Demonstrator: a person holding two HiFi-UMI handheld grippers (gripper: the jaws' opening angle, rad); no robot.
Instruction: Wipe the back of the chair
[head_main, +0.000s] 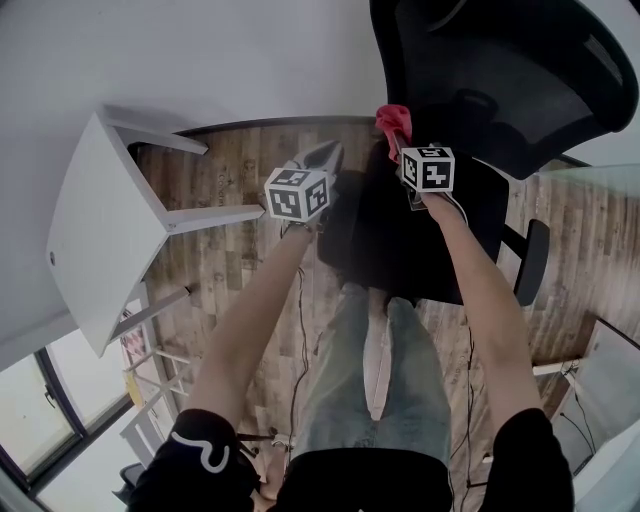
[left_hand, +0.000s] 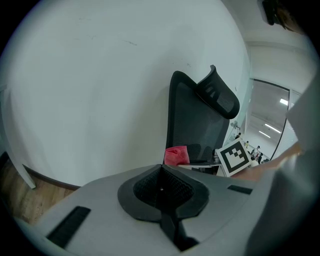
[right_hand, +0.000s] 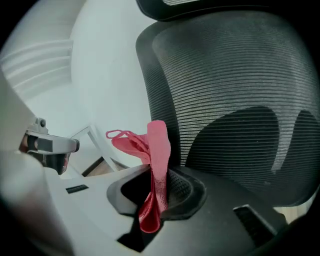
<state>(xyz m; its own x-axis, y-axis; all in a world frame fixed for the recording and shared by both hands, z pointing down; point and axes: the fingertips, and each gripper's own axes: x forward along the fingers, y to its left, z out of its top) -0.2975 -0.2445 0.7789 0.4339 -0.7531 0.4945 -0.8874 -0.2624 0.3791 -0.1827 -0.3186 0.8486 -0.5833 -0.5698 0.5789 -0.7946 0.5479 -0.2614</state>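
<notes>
Head view: the right gripper (head_main: 399, 148) pinches a red cloth (head_main: 392, 119) just before the black chair back (head_main: 520, 95). The left gripper (head_main: 325, 158) hangs beside it, clear of the chair.

Left gripper view: its jaws meet on nothing, and the cloth lies ahead.

Right gripper view: the jaws clamp the cloth's middle, and its folds stand above the fingers, near the mesh.

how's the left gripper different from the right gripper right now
The right gripper is shut on a red cloth; the left gripper has its fingers shut together on nothing. The right gripper is up close to the mesh chair back; the left gripper sits off to the side and sees that chair back from farther away, against the white wall. Both are closed and point toward the chair.
</notes>
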